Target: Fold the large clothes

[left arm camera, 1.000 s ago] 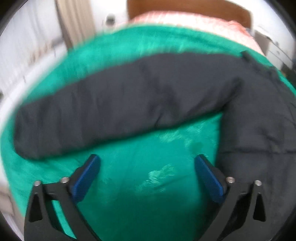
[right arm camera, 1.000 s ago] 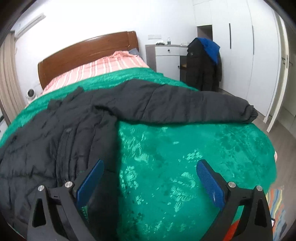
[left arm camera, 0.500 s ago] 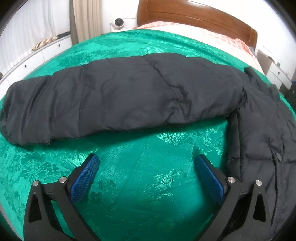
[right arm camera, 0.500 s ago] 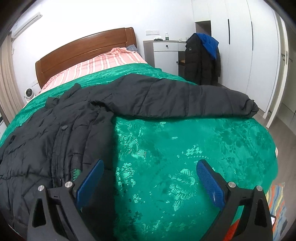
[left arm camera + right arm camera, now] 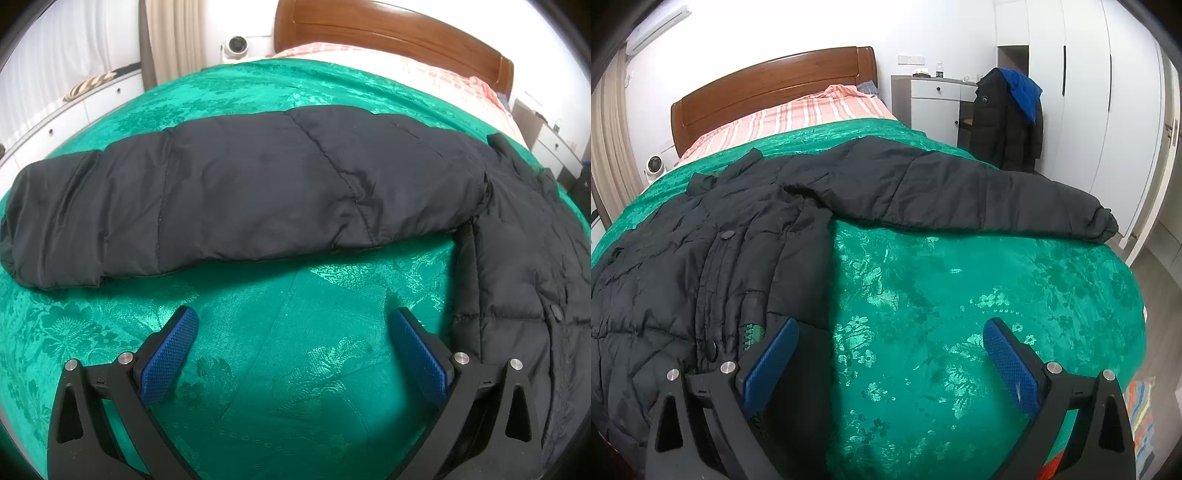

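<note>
Black padded jacket (image 5: 713, 258) spread flat on green bedspread (image 5: 960, 295), sleeves stretched out to both sides. Left claw (image 5: 293, 332) gaping wide, empty, above bedspread near sleeve (image 5: 240, 206). Right claw (image 5: 890, 343) likewise wide, empty, beside jacket's side edge.

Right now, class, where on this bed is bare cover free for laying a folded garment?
Bare green bedspread lies below the right sleeve, beside the jacket's body; likewise below the left sleeve. Both grippers hover open there. The middle is crowded by the jacket.
</note>
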{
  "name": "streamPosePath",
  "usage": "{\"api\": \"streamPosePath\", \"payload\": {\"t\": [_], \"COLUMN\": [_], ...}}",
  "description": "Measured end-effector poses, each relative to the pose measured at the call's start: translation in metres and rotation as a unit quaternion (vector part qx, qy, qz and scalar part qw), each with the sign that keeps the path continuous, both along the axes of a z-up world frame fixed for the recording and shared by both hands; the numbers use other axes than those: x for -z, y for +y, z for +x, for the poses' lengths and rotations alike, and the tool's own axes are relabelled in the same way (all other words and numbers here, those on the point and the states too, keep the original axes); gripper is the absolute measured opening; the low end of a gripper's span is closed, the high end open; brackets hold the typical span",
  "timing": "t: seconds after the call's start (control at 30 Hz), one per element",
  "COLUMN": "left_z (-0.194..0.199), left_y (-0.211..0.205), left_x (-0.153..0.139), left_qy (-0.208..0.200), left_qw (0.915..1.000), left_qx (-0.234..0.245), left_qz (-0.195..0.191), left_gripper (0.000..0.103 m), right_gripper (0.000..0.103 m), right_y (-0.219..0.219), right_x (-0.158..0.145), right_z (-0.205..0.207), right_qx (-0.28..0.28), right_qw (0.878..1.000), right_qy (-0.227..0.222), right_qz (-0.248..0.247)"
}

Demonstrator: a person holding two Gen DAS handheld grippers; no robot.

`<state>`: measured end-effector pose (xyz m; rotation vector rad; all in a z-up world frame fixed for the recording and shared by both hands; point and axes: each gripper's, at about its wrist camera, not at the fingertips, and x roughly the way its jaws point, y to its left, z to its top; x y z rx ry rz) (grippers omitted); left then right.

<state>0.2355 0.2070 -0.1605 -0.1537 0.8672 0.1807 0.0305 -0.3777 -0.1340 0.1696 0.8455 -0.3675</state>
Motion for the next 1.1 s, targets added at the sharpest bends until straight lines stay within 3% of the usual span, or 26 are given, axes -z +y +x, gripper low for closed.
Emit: {"api": "streamPosePath", "payload": {"t": [1.1], "left_z": [0.0001], "left_y": [0.0002], "left_x": [-0.0002], "left_qy": [0.0], "left_qw": [1.0], "left_qx": [0.0], "left_qz": [0.0], "left_gripper": [0.103], "right_gripper": [0.099], "right_y": [0.0003], "right_x": [0.0067], "right_z": [0.007], "right_qx": [-0.001], "right_qw": [1.0], "right_qy": [0.013], "right_qz": [-0.002]}}
